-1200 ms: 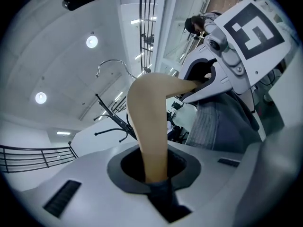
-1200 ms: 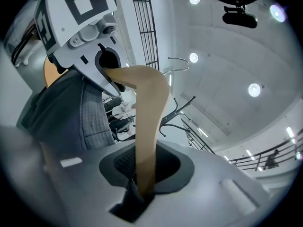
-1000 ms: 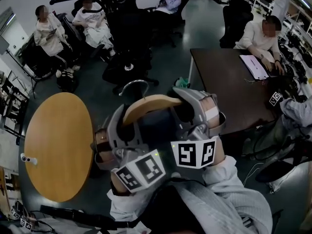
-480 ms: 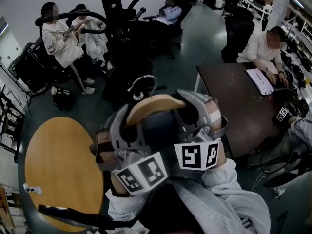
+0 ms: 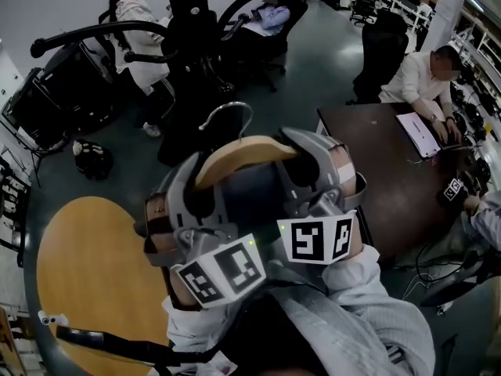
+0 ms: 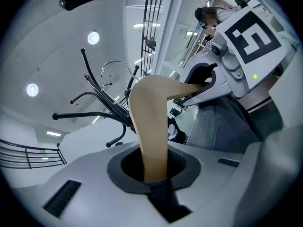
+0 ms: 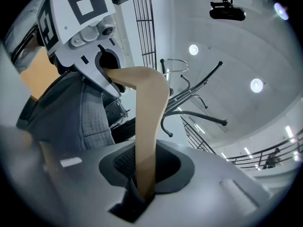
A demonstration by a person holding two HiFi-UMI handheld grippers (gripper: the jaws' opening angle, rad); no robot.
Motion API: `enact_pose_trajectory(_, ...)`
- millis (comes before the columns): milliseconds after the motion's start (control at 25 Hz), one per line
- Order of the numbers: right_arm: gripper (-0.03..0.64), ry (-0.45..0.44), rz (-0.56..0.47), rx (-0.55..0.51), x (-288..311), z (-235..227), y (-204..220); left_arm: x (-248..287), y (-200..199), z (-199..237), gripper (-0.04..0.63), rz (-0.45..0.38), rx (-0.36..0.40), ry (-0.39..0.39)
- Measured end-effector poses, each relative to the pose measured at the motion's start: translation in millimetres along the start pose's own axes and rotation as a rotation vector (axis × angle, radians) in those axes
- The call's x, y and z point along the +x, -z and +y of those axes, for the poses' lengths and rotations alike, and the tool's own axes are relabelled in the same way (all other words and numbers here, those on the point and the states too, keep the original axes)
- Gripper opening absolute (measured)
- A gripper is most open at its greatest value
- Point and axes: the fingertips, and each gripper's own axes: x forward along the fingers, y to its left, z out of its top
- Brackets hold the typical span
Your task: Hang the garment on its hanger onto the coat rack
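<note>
The wooden hanger (image 5: 239, 157) is held in the air by both ends. One end is pinched in the left claw (image 6: 152, 174) and the other in the right claw (image 7: 142, 181), each claw being pressed onto the wood. The grey garment (image 6: 215, 122) is draped on the hanger and hangs between the two claws. The hanger's metal hook (image 5: 227, 116) is pointed toward the black coat rack (image 5: 186, 22) and is seen close to its curved arms, though contact cannot be made out. A round wooden tabletop (image 5: 86, 272) is seen below, at the left.
</note>
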Motion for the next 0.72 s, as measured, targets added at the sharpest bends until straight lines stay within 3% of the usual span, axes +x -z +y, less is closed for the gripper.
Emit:
enact_pose_trajectory(320,0.064,-0.031,-0.013,-0.012,49.8,-12.4,23.1,52.5,3.2,1.8,0.052,0.049,-0.032,-0.003)
enact_pose_trajectory(720,0.064,-0.145,-0.001,0.006,114.6,23.0,49.9,108.1,52.3,-9.6,0.052,0.16,-0.04,0.038)
